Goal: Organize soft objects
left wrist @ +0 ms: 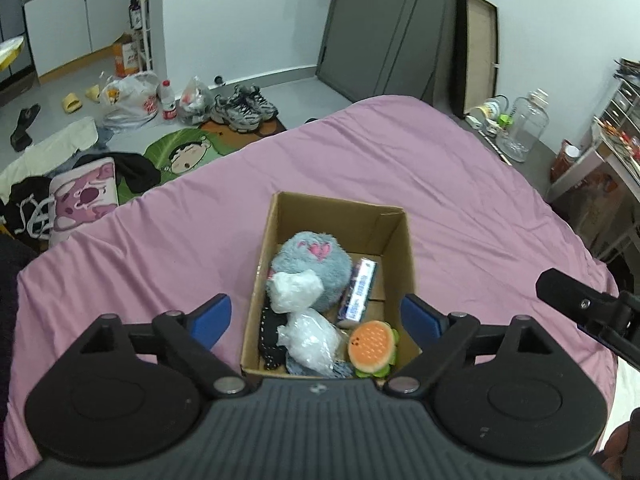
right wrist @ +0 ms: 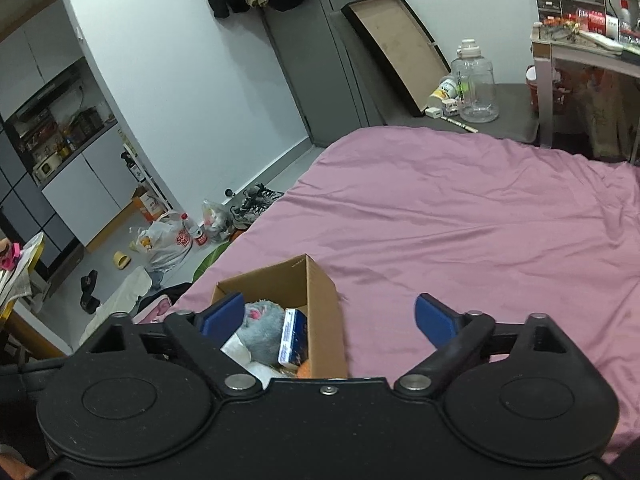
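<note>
An open cardboard box sits on the pink bed sheet. Inside lie a grey plush, two clear plastic bags, a burger-shaped toy, a dark studded item and a blue-and-white packet. My left gripper hovers above the box's near end, open, with nothing pressed by its blue pads. My right gripper stands open over the box's right wall, empty. Its black finger shows at the right edge of the left wrist view.
Left of the bed the floor holds a printed cushion, dark clothes, a cartoon mat, sneakers, plastic bags and slippers. Beyond the bed stand a large clear jug and a cluttered desk.
</note>
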A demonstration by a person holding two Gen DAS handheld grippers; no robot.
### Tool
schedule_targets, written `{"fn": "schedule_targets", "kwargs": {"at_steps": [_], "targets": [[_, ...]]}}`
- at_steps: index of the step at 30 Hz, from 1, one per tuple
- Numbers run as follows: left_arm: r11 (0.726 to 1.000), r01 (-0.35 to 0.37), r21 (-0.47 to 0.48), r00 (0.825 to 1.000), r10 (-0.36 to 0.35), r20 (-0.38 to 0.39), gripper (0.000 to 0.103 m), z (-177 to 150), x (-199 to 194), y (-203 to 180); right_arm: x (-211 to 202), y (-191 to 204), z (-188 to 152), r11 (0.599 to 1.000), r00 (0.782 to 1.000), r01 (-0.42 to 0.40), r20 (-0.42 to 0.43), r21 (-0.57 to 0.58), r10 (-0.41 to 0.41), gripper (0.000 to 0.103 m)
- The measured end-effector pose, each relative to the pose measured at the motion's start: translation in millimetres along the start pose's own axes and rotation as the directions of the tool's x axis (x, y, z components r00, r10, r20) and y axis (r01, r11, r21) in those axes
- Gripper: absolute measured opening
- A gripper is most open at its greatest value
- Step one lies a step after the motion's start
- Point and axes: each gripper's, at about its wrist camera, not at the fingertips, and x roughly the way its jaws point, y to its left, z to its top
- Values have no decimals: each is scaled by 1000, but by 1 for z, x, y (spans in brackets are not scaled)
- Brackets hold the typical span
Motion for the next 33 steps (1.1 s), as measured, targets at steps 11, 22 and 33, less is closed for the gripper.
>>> {"fn": "schedule_targets", "kwargs": {"at_steps": [11,22,33], "targets": [[999,-22,29,1000,21,23,97,-19,-45,-17,-49,-21,2,1000,1000,-7,17,-24,7,103],[998,-12,57,997,7,79,100,-38,-91,-32,-98,-36,-6,998,999,17,44,-57,-14,103],[998,-13,64,993,5,118,101,-69,-132,-38,-131,-44,-27,992,999,14,42,-123,-9,103]]}}
